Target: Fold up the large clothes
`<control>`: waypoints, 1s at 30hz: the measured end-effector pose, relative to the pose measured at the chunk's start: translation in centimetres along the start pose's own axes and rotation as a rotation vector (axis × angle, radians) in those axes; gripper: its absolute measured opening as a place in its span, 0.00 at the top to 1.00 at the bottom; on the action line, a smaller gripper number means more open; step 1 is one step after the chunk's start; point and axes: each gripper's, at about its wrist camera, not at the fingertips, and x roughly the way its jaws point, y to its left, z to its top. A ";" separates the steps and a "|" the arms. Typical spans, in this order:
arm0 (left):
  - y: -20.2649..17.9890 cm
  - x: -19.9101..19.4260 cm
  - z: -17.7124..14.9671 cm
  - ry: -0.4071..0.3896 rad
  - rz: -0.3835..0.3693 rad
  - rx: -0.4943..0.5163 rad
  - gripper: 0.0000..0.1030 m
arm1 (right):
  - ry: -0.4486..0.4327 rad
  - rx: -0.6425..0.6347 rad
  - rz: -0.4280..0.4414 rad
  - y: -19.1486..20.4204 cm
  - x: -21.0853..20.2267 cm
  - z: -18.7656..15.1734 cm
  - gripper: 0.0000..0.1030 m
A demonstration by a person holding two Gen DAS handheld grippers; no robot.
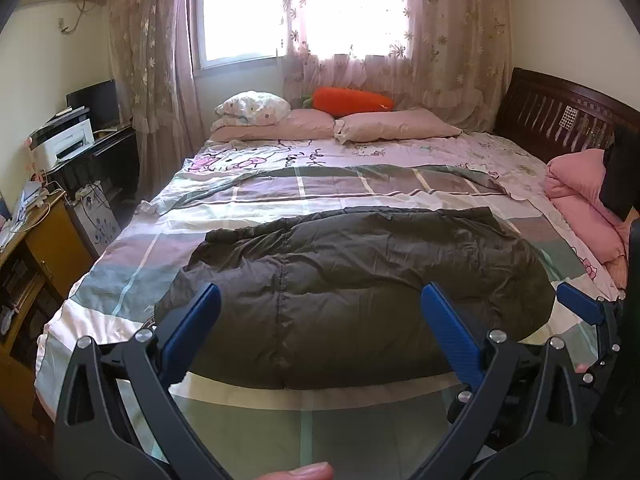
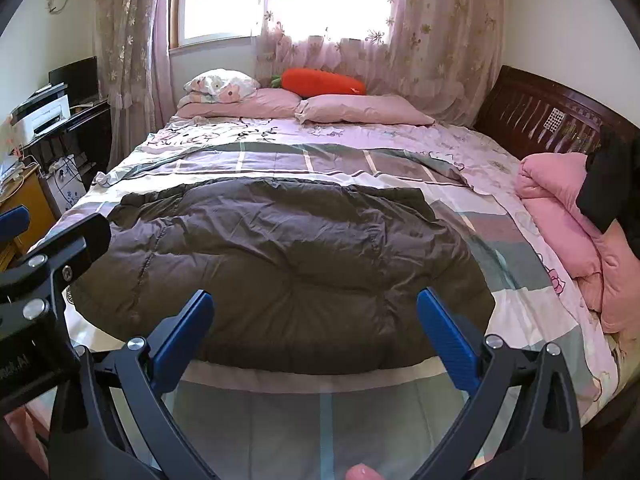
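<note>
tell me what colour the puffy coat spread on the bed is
Dark brownish-grey puffy coat, clearest in the right wrist view.

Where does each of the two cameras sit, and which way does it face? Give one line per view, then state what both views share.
Left wrist: on the left tool, at the bed's foot, facing the window; shows its own open blue fingers, a fingertip and the right tool's edge.
Right wrist: on the right tool, beside it, facing likewise; shows open blue fingers and the left tool.
Shared: dark padded garment, pink pillows, carrot cushion, pink quilt.
</note>
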 end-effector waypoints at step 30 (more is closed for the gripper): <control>0.0 0.3 -0.2 0.019 -0.010 -0.003 0.02 | 0.021 -0.013 0.009 0.9 0.4 -0.7 0.01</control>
